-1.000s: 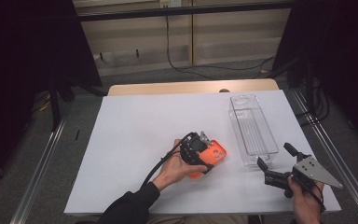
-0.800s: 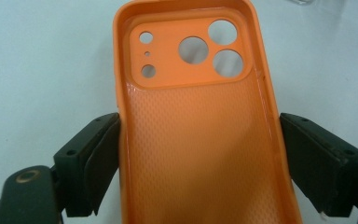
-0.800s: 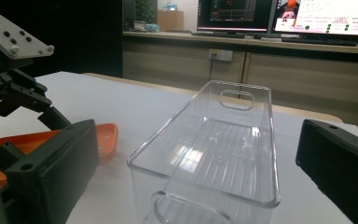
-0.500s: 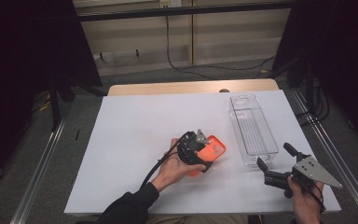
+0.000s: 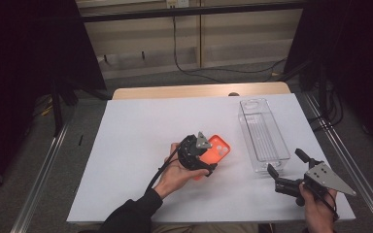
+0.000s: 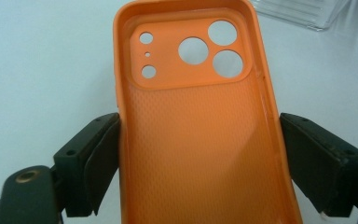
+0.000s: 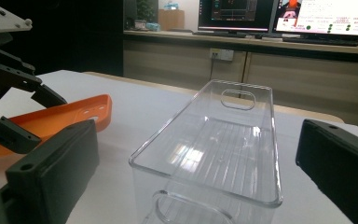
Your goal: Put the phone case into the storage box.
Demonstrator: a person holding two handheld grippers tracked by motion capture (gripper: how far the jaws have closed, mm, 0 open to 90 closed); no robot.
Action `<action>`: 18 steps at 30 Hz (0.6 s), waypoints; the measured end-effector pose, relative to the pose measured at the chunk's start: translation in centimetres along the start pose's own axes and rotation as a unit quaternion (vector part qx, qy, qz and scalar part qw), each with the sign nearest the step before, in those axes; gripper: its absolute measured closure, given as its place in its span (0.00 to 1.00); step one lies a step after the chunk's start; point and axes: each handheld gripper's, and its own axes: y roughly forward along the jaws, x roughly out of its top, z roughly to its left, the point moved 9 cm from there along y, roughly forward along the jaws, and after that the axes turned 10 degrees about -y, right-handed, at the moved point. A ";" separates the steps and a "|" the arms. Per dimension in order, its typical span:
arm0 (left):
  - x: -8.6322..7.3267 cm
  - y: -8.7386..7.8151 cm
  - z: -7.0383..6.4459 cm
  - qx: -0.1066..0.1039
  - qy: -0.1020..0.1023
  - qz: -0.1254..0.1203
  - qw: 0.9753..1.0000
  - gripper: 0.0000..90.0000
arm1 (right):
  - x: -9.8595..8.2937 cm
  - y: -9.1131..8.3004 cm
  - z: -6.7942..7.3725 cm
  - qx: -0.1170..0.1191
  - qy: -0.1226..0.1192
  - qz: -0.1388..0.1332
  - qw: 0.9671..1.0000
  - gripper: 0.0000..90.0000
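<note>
orange phone case sits clamped between the two black jaws of my left tool, near the middle of the white desk. the jaws press on its two long side edges, one on each side, about halfway along its length. the left gripper view looks into the case's hollow inner face, with a textured back panel and a raised block of round camera cut-outs at the far end, pointing away from me. in the right gripper view the case is seen edge-on at the left, tilted, its far end lifted a little off the desk; whether its near end touches the surface i cannot tell. my left hand wraps the tool from below, with a black cable trailing back toward my dark sleeve.

clear plastic bin stands upright to the right of the case, well apart from it, its long side running away from me and a handle slot cut in its far end wall. it holds nothing.

my right tool hovers near the desk's front right corner, just short of the bin's near end, its jaws spread wide and gripping nothing. its view looks along the bin between the two open jaws. the grey three-cornered plate rides on top, above my right hand.
</note>
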 end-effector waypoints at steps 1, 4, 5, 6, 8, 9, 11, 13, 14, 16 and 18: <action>0.0 -0.1 0.1 -0.001 0.001 -0.002 1.000 0.17 | 0.0 0.0 0.0 0.001 -0.001 0.001 1.000 0.00; -0.1 -0.5 0.3 -0.002 0.001 -0.010 1.000 0.17 | 0.0 0.0 0.1 0.002 -0.001 0.001 1.000 0.00; -0.1 -0.5 0.3 -0.003 0.000 -0.011 1.000 0.17 | 0.0 0.0 0.1 0.003 -0.001 -0.001 1.000 0.00; -0.2 -0.6 0.3 -0.003 -0.001 -0.012 1.000 0.17 | 0.0 0.0 0.1 0.003 -0.001 -0.001 1.000 0.00; -0.4 -0.7 0.4 -0.001 0.001 -0.017 1.000 0.17 | 0.0 0.0 0.1 0.004 -0.001 0.000 1.000 0.00; -0.4 -0.8 0.4 -0.002 0.001 -0.020 1.000 0.17 | 0.0 0.0 0.1 0.005 0.000 -0.001 1.000 0.00; -0.4 -1.2 0.5 -0.003 0.006 -0.032 0.999 0.17 | 0.0 0.0 0.1 0.004 0.000 -0.001 1.000 0.00; -0.4 -1.6 0.7 0.001 0.008 -0.039 0.999 0.17 | 0.1 0.0 0.1 0.003 0.000 -0.004 1.000 0.00; -0.4 -1.9 0.8 -0.002 0.008 -0.039 0.999 0.17 | 0.1 0.0 0.1 0.002 -0.001 -0.003 1.000 0.00; -0.4 -2.4 1.2 -0.002 0.005 -0.045 0.999 0.17 | 0.1 0.0 0.2 0.004 -0.002 -0.002 1.000 0.00; -0.5 -2.9 1.5 -0.002 0.001 -0.054 0.999 0.17 | 0.2 0.1 0.3 0.005 -0.001 -0.002 1.000 0.00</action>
